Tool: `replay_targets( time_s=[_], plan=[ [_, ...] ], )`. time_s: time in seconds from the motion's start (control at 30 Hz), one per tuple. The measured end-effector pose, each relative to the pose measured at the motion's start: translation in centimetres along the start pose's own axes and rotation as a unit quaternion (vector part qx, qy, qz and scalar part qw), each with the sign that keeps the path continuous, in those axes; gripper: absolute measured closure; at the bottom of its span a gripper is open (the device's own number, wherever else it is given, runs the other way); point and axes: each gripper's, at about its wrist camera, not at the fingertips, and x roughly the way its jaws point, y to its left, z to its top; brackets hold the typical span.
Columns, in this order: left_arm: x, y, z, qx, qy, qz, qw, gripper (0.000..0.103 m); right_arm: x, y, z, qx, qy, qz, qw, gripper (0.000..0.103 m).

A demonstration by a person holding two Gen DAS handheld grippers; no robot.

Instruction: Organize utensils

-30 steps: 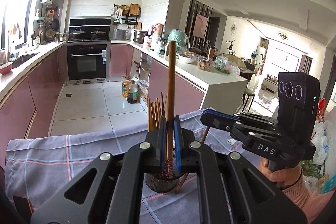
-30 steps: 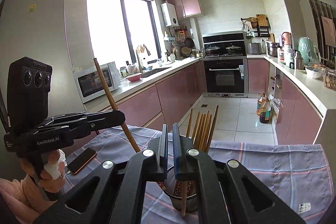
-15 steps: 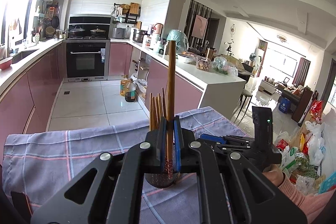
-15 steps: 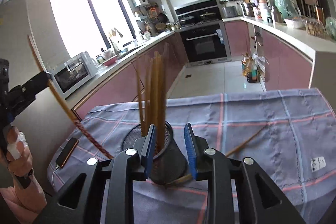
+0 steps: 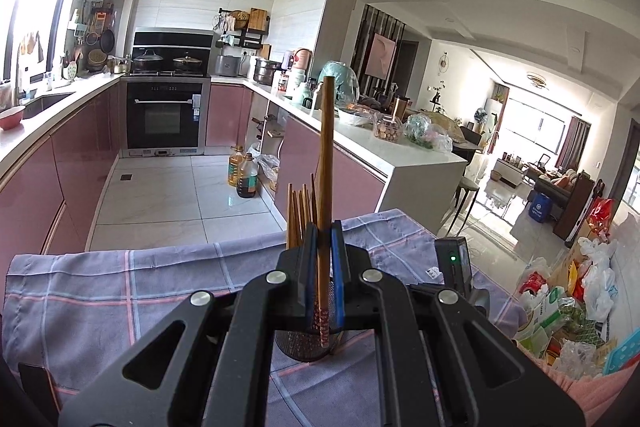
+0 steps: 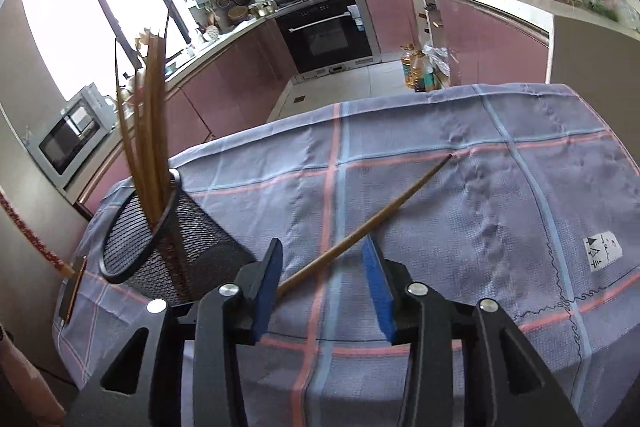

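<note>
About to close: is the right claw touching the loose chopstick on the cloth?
Cannot tell. The right wrist view shows the chopstick between the open claw, near its left pad.

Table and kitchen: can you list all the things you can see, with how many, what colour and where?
Mesh holder: one, black, left side of the table.
Chopsticks in holder: several, brown, standing up.
Loose chopstick: one, brown, lying on the cloth between the right tool's fingers.
Held chopstick: one, brown with patterned end, upright over the holder.
Tablecloth: one, purple-grey with pink and blue lines.
Oven: one, black, far wall.
Oil bottles: two, yellowish, on the floor.
Left tool: closed on the held chopstick.
Right tool: open above the loose chopstick.
</note>
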Motion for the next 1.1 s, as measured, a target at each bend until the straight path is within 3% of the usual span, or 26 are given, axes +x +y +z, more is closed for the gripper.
replay_targets(
  time_s=[0.17,0.3,0.37,0.5,0.6,0.73,0.87,0.93,1.1],
  plan=[
    [0.7,0.3,-0.4,-0.005,0.010,0.003,0.9999,0.095,2.2,1.3,-0.2,-0.015,0.017,-0.021,1.000,0.052],
    [0.8,1.0,-0.4,-0.008,0.013,0.002,0.9999,0.095,3.3,2.8,-0.9,-0.045,0.035,-0.065,0.996,0.037],
    [0.9,1.2,-0.5,-0.010,0.015,0.000,0.9998,0.095,3.5,3.0,-1.3,-0.064,0.041,-0.076,0.994,0.037],
    [1.4,1.7,-0.7,-0.014,0.020,-0.004,0.9997,0.095,2.7,2.6,-1.8,-0.088,0.053,-0.088,0.991,0.042],
    [1.4,2.1,-1.1,-0.020,0.022,-0.010,0.9995,0.095,1.7,1.3,-2.0,-0.091,0.068,-0.091,0.989,0.056],
    [1.5,2.6,-1.3,-0.024,0.024,-0.016,0.9993,0.095,0.1,-0.5,-2.1,-0.086,0.084,-0.090,0.989,0.065],
    [1.6,3.1,-1.7,-0.026,0.026,-0.024,0.9990,0.095,-0.9,-2.3,-2.3,-0.055,0.084,-0.099,0.990,0.065],
    [1.7,3.2,-2.0,-0.027,0.030,-0.027,0.9988,0.095,-0.9,-2.9,-2.1,-0.030,0.081,-0.083,0.993,0.059],
    [2.2,3.5,-2.9,-0.030,0.042,-0.031,0.9982,0.095,0.1,-1.1,-2.1,-0.065,0.069,-0.102,0.990,0.062]
  ],
)
